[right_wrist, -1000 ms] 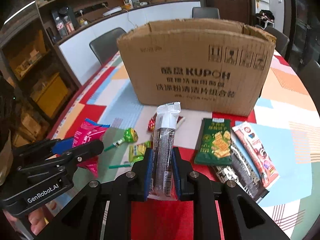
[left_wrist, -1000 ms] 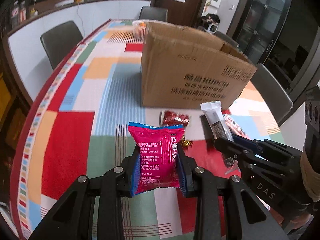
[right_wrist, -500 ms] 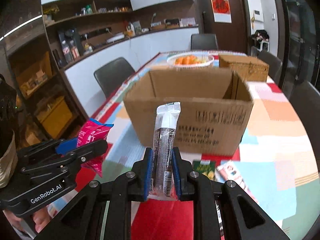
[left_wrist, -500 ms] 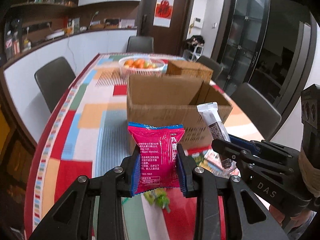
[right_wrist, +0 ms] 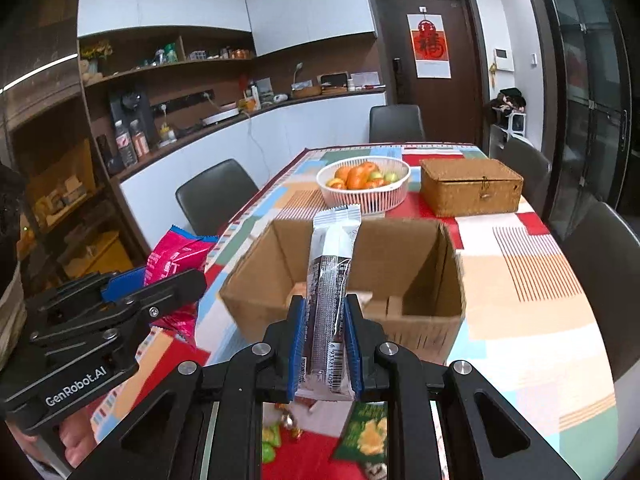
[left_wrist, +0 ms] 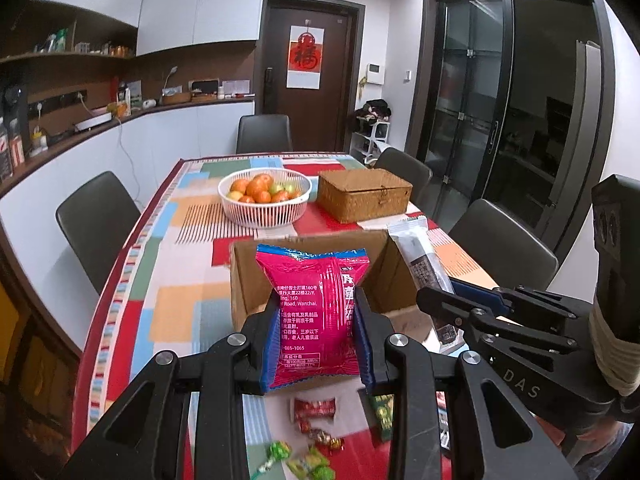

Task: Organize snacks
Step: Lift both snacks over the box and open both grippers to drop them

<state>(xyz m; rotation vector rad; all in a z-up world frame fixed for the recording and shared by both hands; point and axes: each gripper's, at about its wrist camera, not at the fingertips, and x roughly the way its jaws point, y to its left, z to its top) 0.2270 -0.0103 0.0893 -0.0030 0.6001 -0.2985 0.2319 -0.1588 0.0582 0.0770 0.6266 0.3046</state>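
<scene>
Snack packets: two are in hand, both lifted to the open top of the cardboard box (left_wrist: 394,280).

Left wrist view. We see the left gripper (left_wrist: 318,344) pinching a pink foil snack bag (left_wrist: 316,312) by its lower half, the blue pads pressing its sides in. A second ago the bag was low over the tablecloth, with the box's printed side wall filling the view behind it; now we look over the rim into the box, and the fruit basket (left_wrist: 264,200) and wicker case (left_wrist: 364,194) show beyond. The right gripper (left_wrist: 460,304) enters from the right, carrying its bar. Loose candies (left_wrist: 316,410) lie on the table below the fingers.

Right wrist view. The right gripper (right_wrist: 325,344) is pressed together on a slim dark snack bar (right_wrist: 330,292) in a clear-ended wrapper, held upright. The box (right_wrist: 400,264) now shows its floor and inner flaps, where a second ago only its outer face was visible. The left gripper (right_wrist: 160,284) sits at left with the pink bag (right_wrist: 176,256) just outside the box's left wall. A green cracker packet (right_wrist: 366,432) remains on the table (right_wrist: 520,320).

Our reading: both lifts have cleared the rim; what remains is to carry forward over the opening and release. Several snacks are not yet boxed.
</scene>
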